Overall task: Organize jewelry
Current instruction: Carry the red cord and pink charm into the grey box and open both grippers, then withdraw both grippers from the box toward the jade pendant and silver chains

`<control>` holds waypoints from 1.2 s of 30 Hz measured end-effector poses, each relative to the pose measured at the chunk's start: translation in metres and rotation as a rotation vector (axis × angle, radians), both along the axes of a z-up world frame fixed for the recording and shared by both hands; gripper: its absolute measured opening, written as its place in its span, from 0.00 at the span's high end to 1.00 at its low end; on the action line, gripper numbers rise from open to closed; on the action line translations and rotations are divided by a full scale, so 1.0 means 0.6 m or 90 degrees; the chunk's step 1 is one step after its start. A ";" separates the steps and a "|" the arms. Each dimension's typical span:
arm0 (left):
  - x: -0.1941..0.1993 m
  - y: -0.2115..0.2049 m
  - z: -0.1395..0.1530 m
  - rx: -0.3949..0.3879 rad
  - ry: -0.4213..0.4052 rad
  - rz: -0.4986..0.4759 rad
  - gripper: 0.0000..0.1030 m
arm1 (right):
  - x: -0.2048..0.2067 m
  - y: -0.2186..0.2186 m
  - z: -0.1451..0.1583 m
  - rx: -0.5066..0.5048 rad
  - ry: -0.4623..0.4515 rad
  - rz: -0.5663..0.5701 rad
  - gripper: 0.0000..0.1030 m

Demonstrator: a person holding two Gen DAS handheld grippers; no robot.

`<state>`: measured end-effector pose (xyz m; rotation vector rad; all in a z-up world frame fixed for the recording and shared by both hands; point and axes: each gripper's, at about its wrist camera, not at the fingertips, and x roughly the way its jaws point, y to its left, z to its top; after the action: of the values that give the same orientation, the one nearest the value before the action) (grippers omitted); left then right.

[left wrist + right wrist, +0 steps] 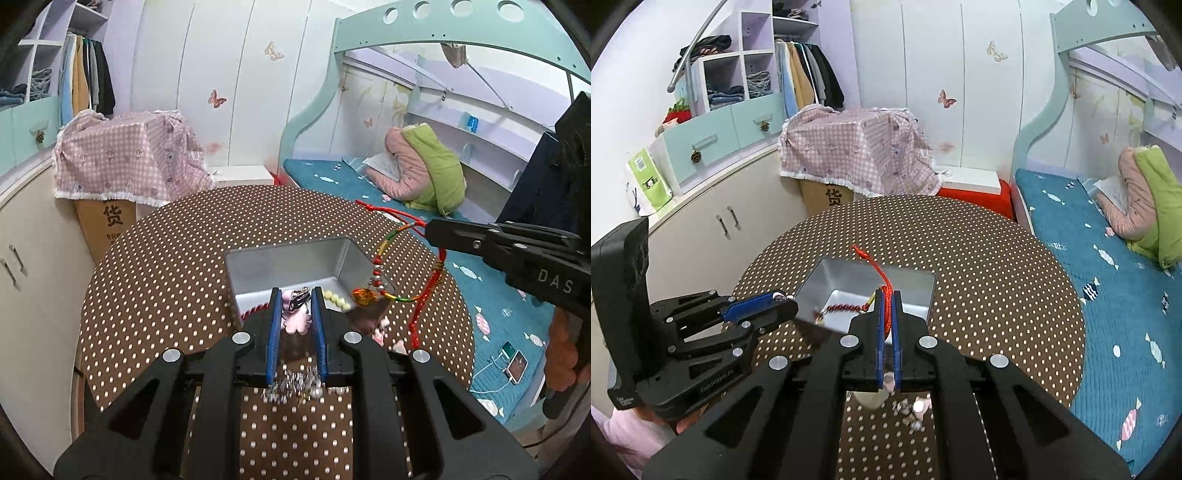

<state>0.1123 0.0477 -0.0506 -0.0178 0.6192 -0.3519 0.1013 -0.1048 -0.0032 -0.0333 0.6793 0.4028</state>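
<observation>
Landmark: silver tin (295, 266), open-topped, on the brown dotted tablecloth (166, 266); right gripper (886, 295) has its jaws pressed together on the red cord bracelet (384, 280), cord pinched between the blue pads (880, 314); in the left wrist view the bracelet hangs from that gripper just beside the tin's right wall, gold charm (364, 296) level with the rim, a red tail dangling outside the tin toward the cloth; left gripper (295, 295) hovers over the tin's near edge, jaws slightly apart, with a pink flower charm (293, 317) and its dark clasp between the pads; contact with the pads not resolvable, so grip on it is uncertain; already inside the tin: red bead strand (842, 307) and pale yellow-green beads (336, 300); small sparkly pieces (908, 408) lie on the cloth on the near side of the tin, blurred. Risks, judged: if the right jaws release here, the loop may drape over the right wall and the tail's weight may drag it out onto the cloth; the cord may snag on the rim; the two grippers sit close over the tin and could bump; the tin looks light, so a nudge may slide it; the pink charm may slip off outside the near wall if it is not truly held.
</observation>
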 end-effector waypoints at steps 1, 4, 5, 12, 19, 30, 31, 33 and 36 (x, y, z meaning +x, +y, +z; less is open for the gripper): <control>0.006 -0.003 0.000 0.000 0.000 -0.001 0.85 | 0.006 0.000 -0.001 0.002 0.001 0.002 0.98; 0.027 -0.010 -0.003 -0.001 0.005 -0.003 0.85 | 0.029 0.003 -0.004 0.003 0.006 0.007 0.98; 0.032 -0.012 -0.004 -0.001 0.006 -0.004 0.85 | 0.037 0.004 -0.007 0.003 0.009 0.009 0.98; 0.080 -0.027 -0.024 -0.003 0.027 -0.014 0.84 | 0.078 0.012 -0.027 0.002 0.034 0.024 0.98; 0.112 -0.032 -0.049 -0.004 0.052 -0.017 0.84 | 0.101 0.020 -0.059 -0.002 0.074 0.040 0.97; 0.114 -0.029 -0.057 0.001 0.058 -0.004 0.82 | 0.097 0.013 -0.063 -0.011 0.093 0.034 0.89; 0.111 -0.027 -0.056 0.000 0.056 -0.004 0.78 | 0.094 0.011 -0.061 -0.012 0.091 0.031 0.85; 0.101 -0.023 -0.052 -0.001 0.049 0.001 0.66 | 0.086 0.004 -0.056 -0.014 0.086 0.023 0.79; 0.086 -0.018 -0.045 -0.004 0.041 0.006 0.66 | 0.076 -0.003 -0.047 -0.015 0.077 0.015 0.72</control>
<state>0.1639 0.0366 -0.0776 -0.0375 0.6815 -0.3452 0.1469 -0.1068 -0.0315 -0.0391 0.8034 0.4229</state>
